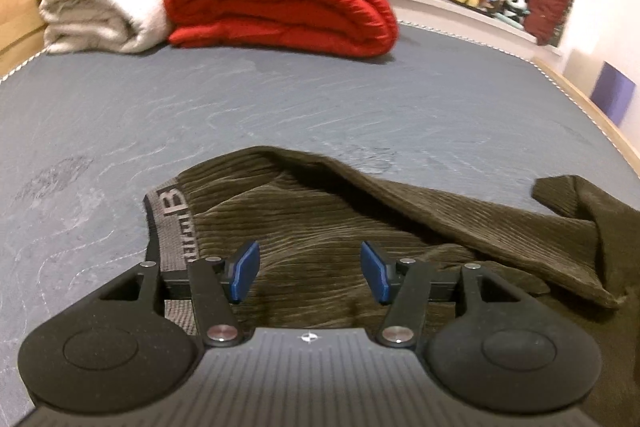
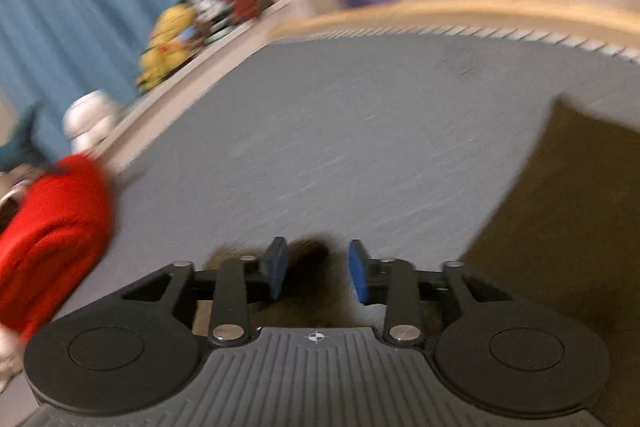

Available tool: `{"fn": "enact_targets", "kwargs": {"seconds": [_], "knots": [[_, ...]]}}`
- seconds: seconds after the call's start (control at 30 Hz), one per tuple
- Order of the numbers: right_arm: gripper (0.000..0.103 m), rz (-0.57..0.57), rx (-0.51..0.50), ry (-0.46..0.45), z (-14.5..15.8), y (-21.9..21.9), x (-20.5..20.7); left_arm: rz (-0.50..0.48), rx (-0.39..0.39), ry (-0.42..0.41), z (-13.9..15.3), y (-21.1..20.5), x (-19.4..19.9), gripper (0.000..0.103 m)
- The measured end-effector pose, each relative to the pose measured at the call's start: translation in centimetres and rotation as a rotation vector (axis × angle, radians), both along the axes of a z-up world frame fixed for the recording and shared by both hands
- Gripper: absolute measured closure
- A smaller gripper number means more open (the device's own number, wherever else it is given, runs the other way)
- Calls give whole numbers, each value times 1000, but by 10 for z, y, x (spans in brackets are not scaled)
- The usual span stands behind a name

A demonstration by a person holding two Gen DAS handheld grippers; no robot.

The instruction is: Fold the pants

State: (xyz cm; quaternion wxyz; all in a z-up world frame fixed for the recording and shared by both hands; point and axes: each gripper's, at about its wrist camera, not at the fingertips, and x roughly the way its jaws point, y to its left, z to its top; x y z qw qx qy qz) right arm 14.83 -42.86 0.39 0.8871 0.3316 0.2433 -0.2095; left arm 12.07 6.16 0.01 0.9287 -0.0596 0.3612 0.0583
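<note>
The olive-brown ribbed corduroy pants point(image 1: 360, 227) lie rumpled on the grey mattress point(image 1: 240, 107) beneath the released left hand-held gripper point(image 1: 310, 271); the right hand-held gripper point(image 2: 316, 269) looks released too, blurred cloth lying between pads that seem clear of it. A loose flap could slump and spoil the fold; only the left view shows the lettered waistband point(image 1: 170, 223), only the right the far pant edge point(image 2: 568, 195).
</note>
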Motion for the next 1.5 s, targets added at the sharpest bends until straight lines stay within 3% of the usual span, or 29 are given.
{"fn": "enact_targets", "kwargs": {"seconds": [0.07, 0.27, 0.37, 0.5, 0.63, 0.67, 0.8, 0.87, 1.07, 1.2, 1.27, 1.33, 1.4, 1.47, 1.5], "knots": [[64, 37, 24, -14, 0, -4, 2, 11, -7, 3, -1, 5, 1, 42], [61, 332, 70, -31, -2, 14, 29, 1, 1, 6, -2, 2, 4, 42], [53, 328, 108, -2, -13, 10, 42, -12, 14, 10, -4, -4, 4, 42], [53, 297, 185, 36, -34, 2, 64, -14, 17, 21, -8, -7, 5, 41], [53, 275, 171, 53, -42, 3, 77, -19, 16, 29, -11, -8, 7, 41], [55, 278, 169, 50, -42, 4, 81, -20, 17, 32, -12, -9, 8, 41], [89, 305, 146, 1, -34, 2, 85, -23, 7, 44, -17, -10, 14, 41], [92, 307, 131, -45, -23, 0, 80, -23, -1, 49, -19, -10, 18, 41], [95, 122, 65, -256, 39, -10, 30, -22, -24, 60, -22, -6, 26, 41], [95, -115, -99, -341, 92, -3, -15, -8, -47, 62, -22, 1, 31, 41], [95, -197, -224, -344, 110, 6, -16, 1, -60, 62, -21, 5, 32, 41], [95, -204, -358, -304, 121, 8, 14, 7, -69, 65, -20, 9, 33, 41], [92, -199, -413, -147, 119, -8, 69, 6, -82, 64, -19, 10, 32, 41], [80, -157, -373, 12, 108, -38, 119, -1, -88, 60, -17, 10, 31, 41], [67, -127, -345, 41, 102, -54, 139, -7, -91, 58, -17, 9, 31, 41]]}}
